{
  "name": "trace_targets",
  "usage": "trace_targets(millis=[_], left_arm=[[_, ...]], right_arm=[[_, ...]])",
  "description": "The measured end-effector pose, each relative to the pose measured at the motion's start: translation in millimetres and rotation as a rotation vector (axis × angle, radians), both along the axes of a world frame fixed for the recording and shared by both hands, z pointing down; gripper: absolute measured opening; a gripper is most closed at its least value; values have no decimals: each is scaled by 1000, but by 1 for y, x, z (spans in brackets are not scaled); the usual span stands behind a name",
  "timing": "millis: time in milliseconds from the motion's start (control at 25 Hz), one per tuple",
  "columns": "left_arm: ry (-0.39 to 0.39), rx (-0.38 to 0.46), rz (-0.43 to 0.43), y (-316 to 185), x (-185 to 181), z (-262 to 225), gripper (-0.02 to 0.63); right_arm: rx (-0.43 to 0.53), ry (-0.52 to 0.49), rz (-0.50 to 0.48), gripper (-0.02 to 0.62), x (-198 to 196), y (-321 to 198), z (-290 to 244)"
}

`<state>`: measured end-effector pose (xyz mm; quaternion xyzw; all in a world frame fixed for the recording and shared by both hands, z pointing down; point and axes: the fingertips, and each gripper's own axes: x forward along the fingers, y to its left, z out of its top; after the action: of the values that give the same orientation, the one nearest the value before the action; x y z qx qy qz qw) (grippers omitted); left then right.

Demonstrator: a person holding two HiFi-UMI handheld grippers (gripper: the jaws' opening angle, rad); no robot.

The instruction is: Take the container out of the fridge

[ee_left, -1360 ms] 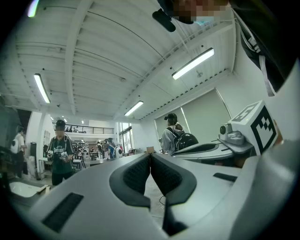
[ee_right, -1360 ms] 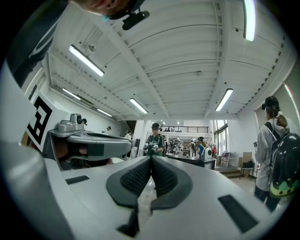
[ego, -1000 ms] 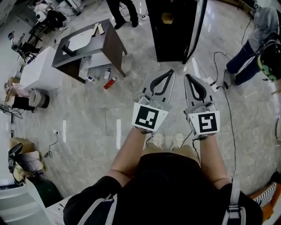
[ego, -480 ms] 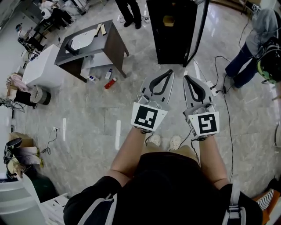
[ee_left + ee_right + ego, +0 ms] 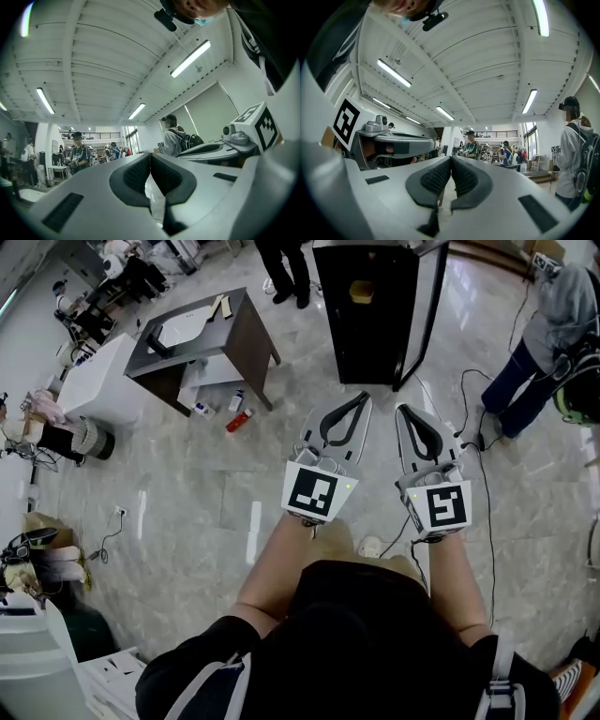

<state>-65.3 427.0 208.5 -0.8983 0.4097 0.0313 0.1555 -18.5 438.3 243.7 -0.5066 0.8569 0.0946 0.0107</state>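
Observation:
A black fridge stands on the floor ahead of me, its door swung open on the right. Inside, on an upper shelf, sits a small yellowish container. In the head view my left gripper and right gripper are held side by side at waist height, pointing at the fridge and well short of it. Both have their jaws pressed together with nothing between them. The left gripper view shows my left gripper shut and empty, and the right gripper view shows my right gripper the same.
A dark table stands to the left of the fridge, with bottles on the floor beside it. Cables run along the floor at the right. A person stands at the right, another person's legs behind the fridge.
The fridge and table have slid lower in the head view as I step forward. Both grippers keep their place in front of me and stay shut.

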Motion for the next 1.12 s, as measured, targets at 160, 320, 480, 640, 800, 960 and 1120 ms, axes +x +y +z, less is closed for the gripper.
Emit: trace_targets(millis=[160,320,480,640,800,960,1120], left_arm=[[13,4,-12,-5,11,-3,23],[-17,31,-6,-12,23,-3,23],[13,12,-13,-29,24,1,23],[-35,44,11,-52,36,7,23],[-73,53,25,-79,42,21,23],[-84,37,38,-116,41,32,23],[-91,36,58,-168,37,30,23]], right_arm=[[4,-7,-13,37,12,-3,-2],[-4,-14,-4,37,22,-16,-3],[18,-1,-17,37,25,-32,-2],[15,-4,-24,37,32,-56,1],[47,15,-17,37,33,-82,4],[80,-26,-20,37,23,-119,0],[48,-20,7,37,21,-171,4]])
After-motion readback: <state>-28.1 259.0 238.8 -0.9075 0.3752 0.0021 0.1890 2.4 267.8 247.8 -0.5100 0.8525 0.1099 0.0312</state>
